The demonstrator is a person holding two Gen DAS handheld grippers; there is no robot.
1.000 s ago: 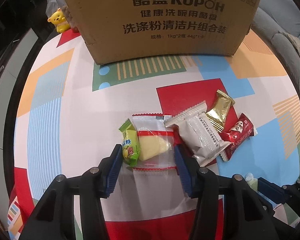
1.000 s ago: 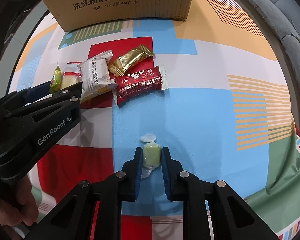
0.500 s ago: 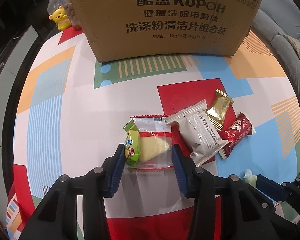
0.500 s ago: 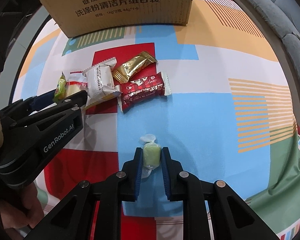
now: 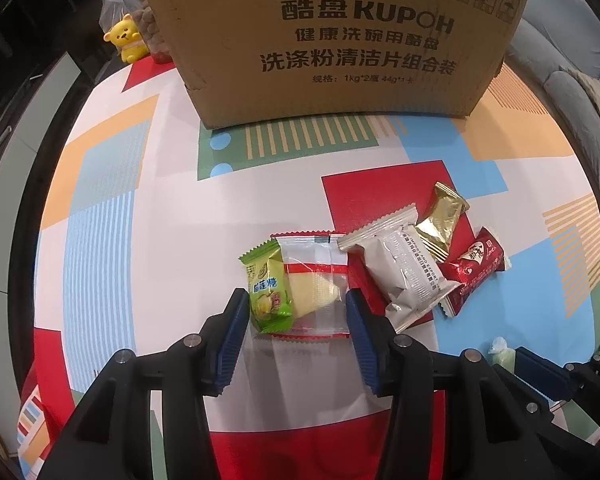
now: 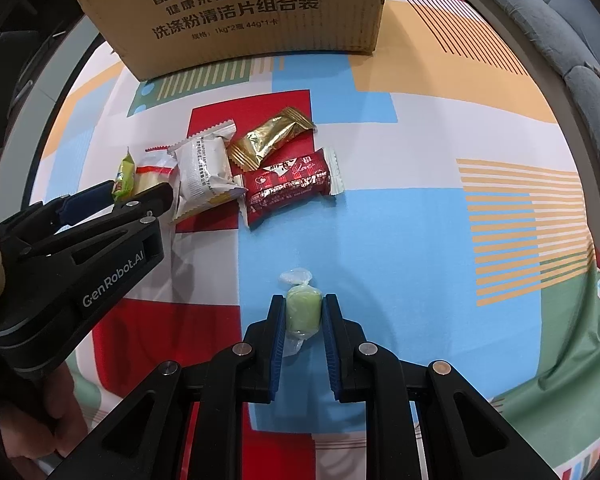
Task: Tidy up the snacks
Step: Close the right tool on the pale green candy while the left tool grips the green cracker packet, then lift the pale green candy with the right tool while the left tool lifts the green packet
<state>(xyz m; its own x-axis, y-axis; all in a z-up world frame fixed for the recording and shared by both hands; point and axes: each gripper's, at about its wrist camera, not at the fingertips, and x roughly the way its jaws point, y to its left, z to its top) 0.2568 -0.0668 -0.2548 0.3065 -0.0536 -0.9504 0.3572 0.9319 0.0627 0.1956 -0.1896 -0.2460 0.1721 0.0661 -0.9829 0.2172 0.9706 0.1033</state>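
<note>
On the patterned cloth lie a green packet overlapping a clear packet with a yellow cake. Both sit between the blue pads of my left gripper. Its jaws are opening, the pads just at the packets' outer edges, and the packets lie on the cloth. To their right are a white packet, a gold packet and a red packet. My right gripper is shut on a pale green wrapped candy, low over the blue patch.
A large cardboard box stands at the far side of the table. Left of it are a yellow bear toy and a clear bag. A grey sofa borders the right. A hand holds the left gripper.
The left pads drew in toward the two packets, then eased apart slightly. The right gripper keeps its hold on the green candy and has hardly moved.
</note>
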